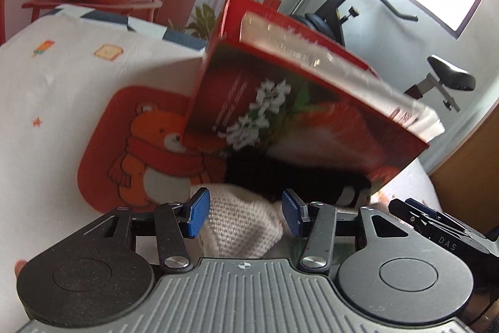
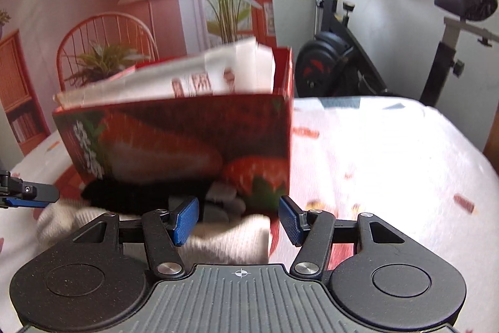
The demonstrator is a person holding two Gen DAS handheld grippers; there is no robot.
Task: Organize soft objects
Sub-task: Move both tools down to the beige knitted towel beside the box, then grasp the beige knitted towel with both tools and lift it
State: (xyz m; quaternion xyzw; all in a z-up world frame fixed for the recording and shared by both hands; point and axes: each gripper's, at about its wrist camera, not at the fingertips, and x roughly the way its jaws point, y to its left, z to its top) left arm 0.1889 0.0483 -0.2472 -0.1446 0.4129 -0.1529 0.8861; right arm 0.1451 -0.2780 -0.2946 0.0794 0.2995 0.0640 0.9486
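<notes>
Approach step: left gripper (image 1: 245,213) and right gripper (image 2: 238,220) both open, empty, above cream sock (image 1: 243,227) beside red box (image 2: 187,139). Next: descend, pinch sock.

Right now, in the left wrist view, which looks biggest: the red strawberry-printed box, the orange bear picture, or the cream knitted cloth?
1. Red strawberry-printed box
2. Orange bear picture
3. Cream knitted cloth, though partly hidden and nearest the camera, so unsure.

bed (image 2: 389,152) | on it: red box (image 2: 187,139), cream knit (image 1: 243,223), black cloth (image 1: 280,177)
</notes>
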